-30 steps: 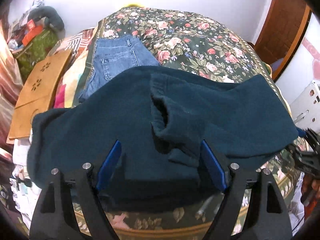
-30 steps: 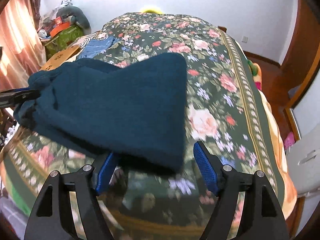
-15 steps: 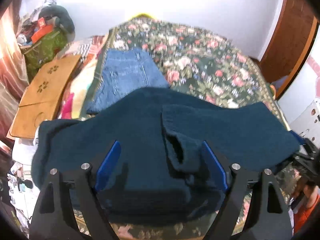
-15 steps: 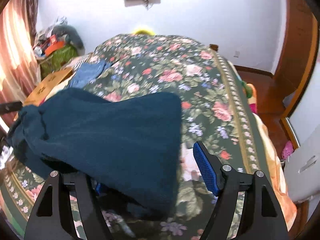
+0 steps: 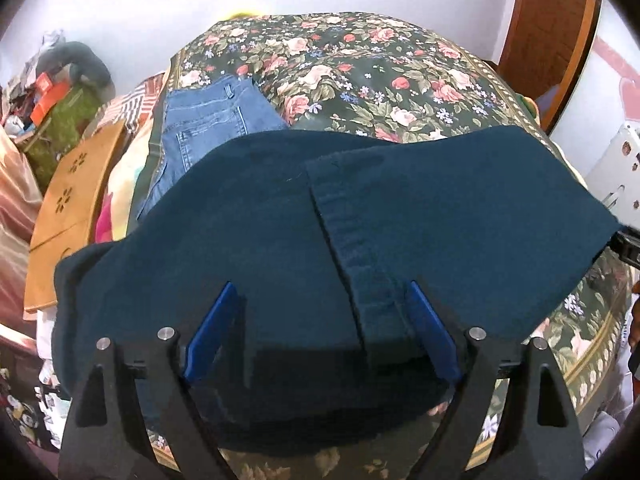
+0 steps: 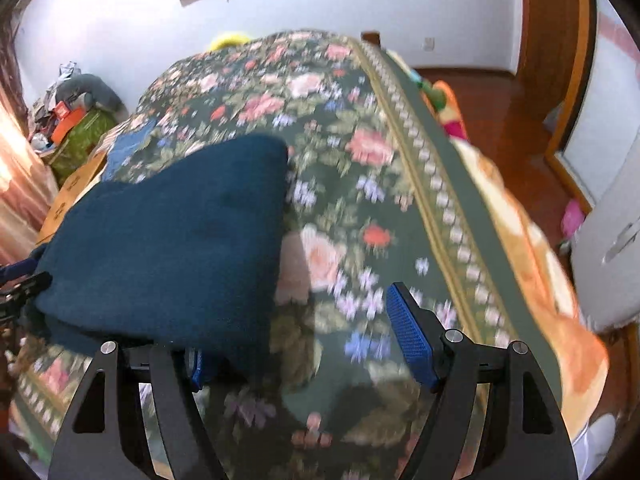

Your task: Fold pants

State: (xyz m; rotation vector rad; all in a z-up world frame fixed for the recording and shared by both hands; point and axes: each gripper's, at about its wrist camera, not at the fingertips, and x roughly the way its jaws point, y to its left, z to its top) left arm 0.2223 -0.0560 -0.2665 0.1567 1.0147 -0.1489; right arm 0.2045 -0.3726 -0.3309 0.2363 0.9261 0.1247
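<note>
From the left wrist view I get the dark teal pants [image 5: 360,216] spread wide across the near end of the bed [image 5: 360,64], with a seam running down the middle towards me, and a folded pair of blue jeans [image 5: 208,128] lying beyond them near the bed's left edge. A tan carton [image 5: 68,200] sits off the bed to the left. The right wrist view shows none of that seam; it gives me only the pants' right end [image 6: 180,248] as a thick folded block, plus the bed's bordered right edge and the wooden floor [image 6: 500,112] (the whole frame is smeared).

My left gripper [image 5: 320,332] is spreading its jaws; the pants' cloth lies between the blue pads, but the pads do not press it, so I count it released. My right gripper [image 6: 304,332] stands about two-thirds apart; its left pad is tucked beneath the pants' corner, its right pad over bare bedspread, nothing pinched.

Against a second ago, the bunched fold in the middle of the pants has flattened into a straight seam, and in the right view the pants have slid left, off-centre between the fingers.
</note>
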